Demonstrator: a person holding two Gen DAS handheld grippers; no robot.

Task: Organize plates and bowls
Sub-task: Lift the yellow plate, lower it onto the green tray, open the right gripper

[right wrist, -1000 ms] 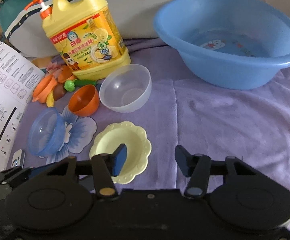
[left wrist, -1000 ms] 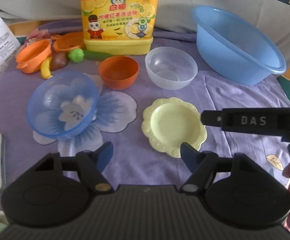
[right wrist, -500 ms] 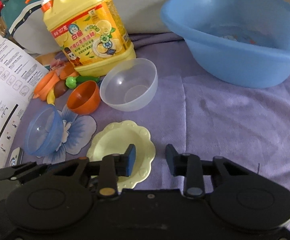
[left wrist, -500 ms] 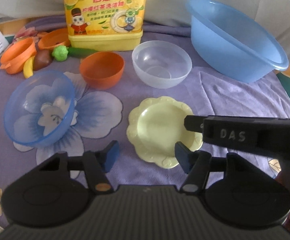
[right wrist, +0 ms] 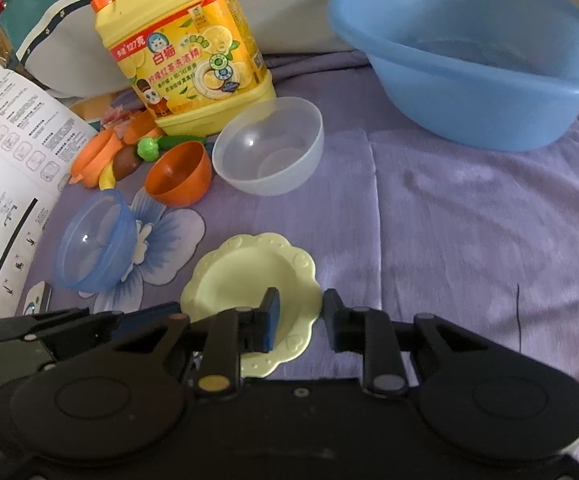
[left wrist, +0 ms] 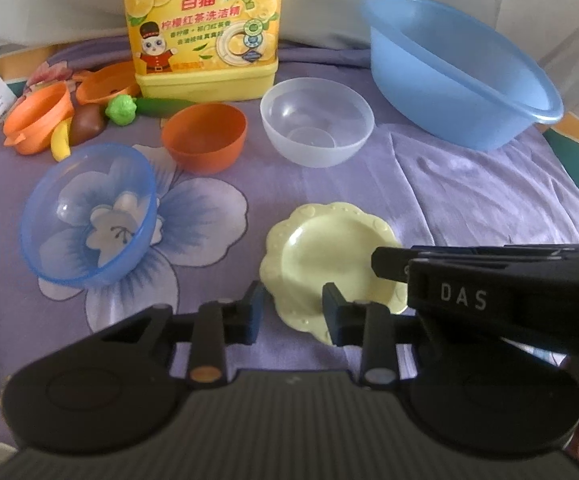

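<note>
Plate – purple floral cloth.

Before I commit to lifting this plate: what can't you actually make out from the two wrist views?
- Yellow plate near rim: right wrist view, hidden by right gripper, closing; pad contact unclear.
- Same plate, left wrist view: left gripper, also closing, covers the edge.
- Blue basin contents: blurred.
- Detergent jug top: cut off.

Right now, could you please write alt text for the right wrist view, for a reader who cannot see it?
The right tongs are closing astride the near rim of a scalloped pale yellow plate on a purple floral cloth. Behind it stand a blue bowl, an orange bowl and a clear bowl, with a yellow detergent jug and a blue basin at the back.
</note>
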